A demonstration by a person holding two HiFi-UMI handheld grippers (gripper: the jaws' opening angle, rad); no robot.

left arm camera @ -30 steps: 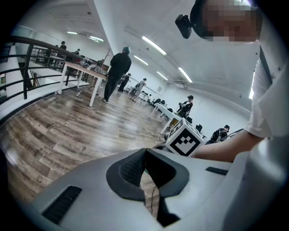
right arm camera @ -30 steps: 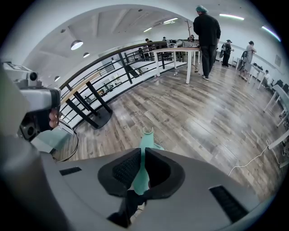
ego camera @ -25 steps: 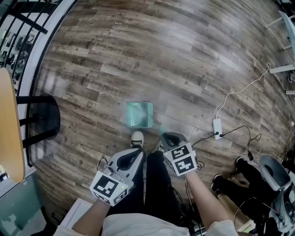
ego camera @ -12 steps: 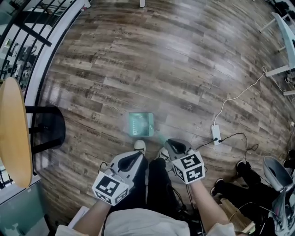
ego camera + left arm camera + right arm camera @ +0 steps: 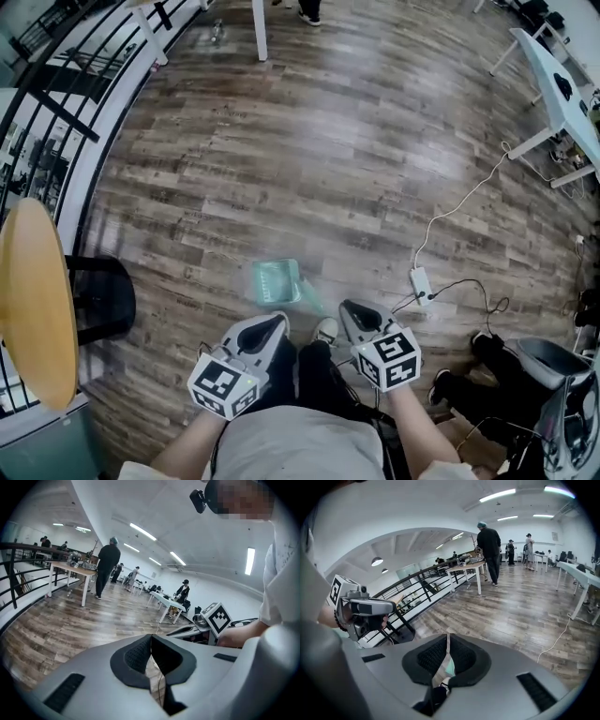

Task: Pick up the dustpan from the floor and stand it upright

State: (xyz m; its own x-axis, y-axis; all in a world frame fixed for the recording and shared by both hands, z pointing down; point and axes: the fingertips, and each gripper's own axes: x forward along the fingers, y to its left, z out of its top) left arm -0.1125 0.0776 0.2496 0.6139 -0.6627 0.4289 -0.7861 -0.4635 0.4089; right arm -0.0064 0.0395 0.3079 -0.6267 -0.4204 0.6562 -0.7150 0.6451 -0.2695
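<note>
The teal dustpan (image 5: 276, 281) rests on the wood floor just ahead of my feet. Its handle (image 5: 309, 295) slants back toward my right gripper (image 5: 349, 307). In the right gripper view the jaws of the right gripper (image 5: 448, 637) meet at the tips, and a strip of the teal dustpan (image 5: 448, 667) shows between them, so they are shut on the handle. My left gripper (image 5: 277, 319) hangs beside it, over my left leg. In the left gripper view the left gripper (image 5: 151, 637) is shut with nothing in it; only floor shows behind the pads.
A white power strip (image 5: 419, 281) with trailing cables lies to the right. A round wooden table (image 5: 33, 300), a black chair (image 5: 98, 300) and a railing (image 5: 56, 112) line the left. A white desk (image 5: 562, 94) and a chair base (image 5: 548, 361) stand at the right. People stand by tables far off.
Both grippers have risen and the head view has lifted with them. The pan has kept its spot on the floor while the handle end has come up with the right gripper.
</note>
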